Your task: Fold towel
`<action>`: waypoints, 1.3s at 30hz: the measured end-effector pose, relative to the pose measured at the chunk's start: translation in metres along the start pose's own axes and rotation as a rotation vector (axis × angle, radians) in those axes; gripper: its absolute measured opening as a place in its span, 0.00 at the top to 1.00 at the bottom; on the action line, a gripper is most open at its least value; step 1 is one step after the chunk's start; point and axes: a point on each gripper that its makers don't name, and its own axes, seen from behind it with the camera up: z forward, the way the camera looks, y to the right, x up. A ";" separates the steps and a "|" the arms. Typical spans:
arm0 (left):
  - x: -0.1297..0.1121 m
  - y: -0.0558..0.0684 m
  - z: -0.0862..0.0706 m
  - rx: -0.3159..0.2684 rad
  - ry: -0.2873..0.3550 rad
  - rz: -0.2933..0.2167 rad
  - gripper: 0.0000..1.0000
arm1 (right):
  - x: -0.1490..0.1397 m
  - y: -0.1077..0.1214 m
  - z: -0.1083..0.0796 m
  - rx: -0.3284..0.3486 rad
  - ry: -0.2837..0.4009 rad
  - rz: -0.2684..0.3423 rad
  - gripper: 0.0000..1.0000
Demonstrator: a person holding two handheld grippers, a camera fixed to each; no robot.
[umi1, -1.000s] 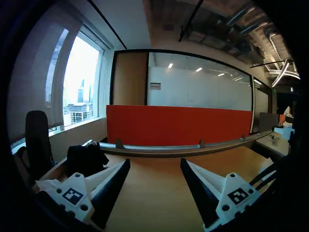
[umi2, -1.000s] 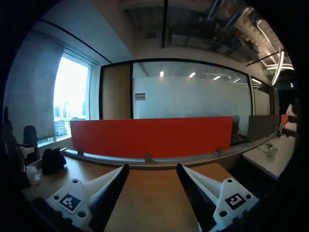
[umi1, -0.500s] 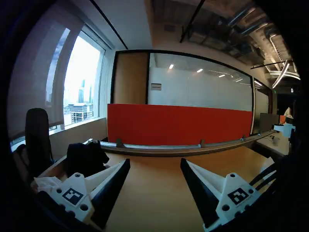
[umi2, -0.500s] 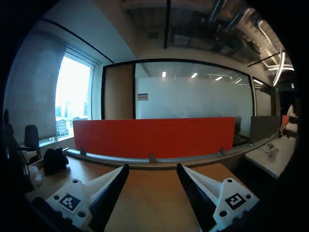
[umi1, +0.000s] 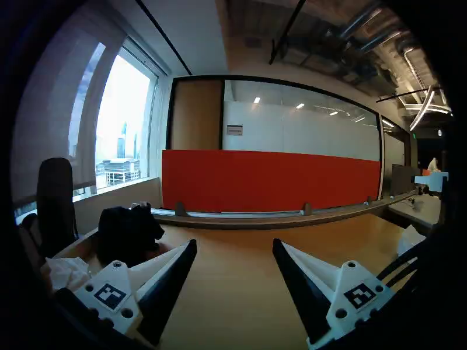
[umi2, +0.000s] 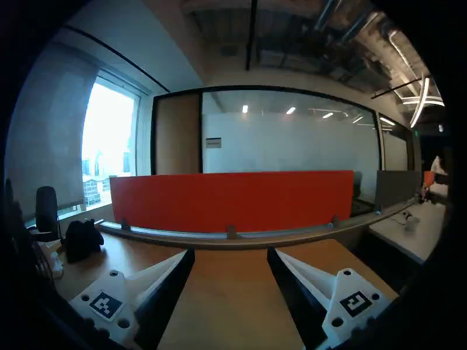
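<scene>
I see left gripper (umi1: 233,242) and right gripper (umi2: 229,251) both spread wide, holding nothing, over the wooden table (umi1: 233,303). The towel is probably the white crumpled cloth (umi1: 67,271) at the table's left edge, beside a black bundle (umi1: 128,230); I can't confirm. I expect it soft, light and floppy; I'd pinch two corners.

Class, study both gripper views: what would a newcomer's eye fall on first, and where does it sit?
The bright red divider running along the far edge of the wooden desk. Next, the glaring window at left, and a black bundle on the desk beneath it.
</scene>
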 end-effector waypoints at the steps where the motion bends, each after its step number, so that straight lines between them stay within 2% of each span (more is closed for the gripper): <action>1: -0.003 -0.001 0.000 0.002 0.002 0.000 0.04 | -0.001 -0.001 0.000 -0.001 0.000 0.002 0.05; 8: -0.026 -0.006 0.002 0.010 0.018 0.000 0.04 | -0.013 -0.005 -0.002 -0.019 -0.010 0.002 0.05; 14: -0.050 -0.014 0.001 0.018 0.028 -0.020 0.04 | -0.021 -0.012 -0.001 -0.022 -0.007 -0.005 0.04; 24: -0.092 -0.013 0.001 0.011 0.040 -0.028 0.04 | -0.044 -0.015 -0.001 -0.025 0.011 0.017 0.05; 29: -0.102 -0.011 0.002 0.010 0.051 -0.022 0.04 | -0.050 -0.009 -0.001 -0.027 0.026 0.012 0.04; 39: -0.111 -0.016 0.003 0.024 0.065 0.002 0.04 | -0.061 0.005 -0.004 -0.038 0.043 0.020 0.04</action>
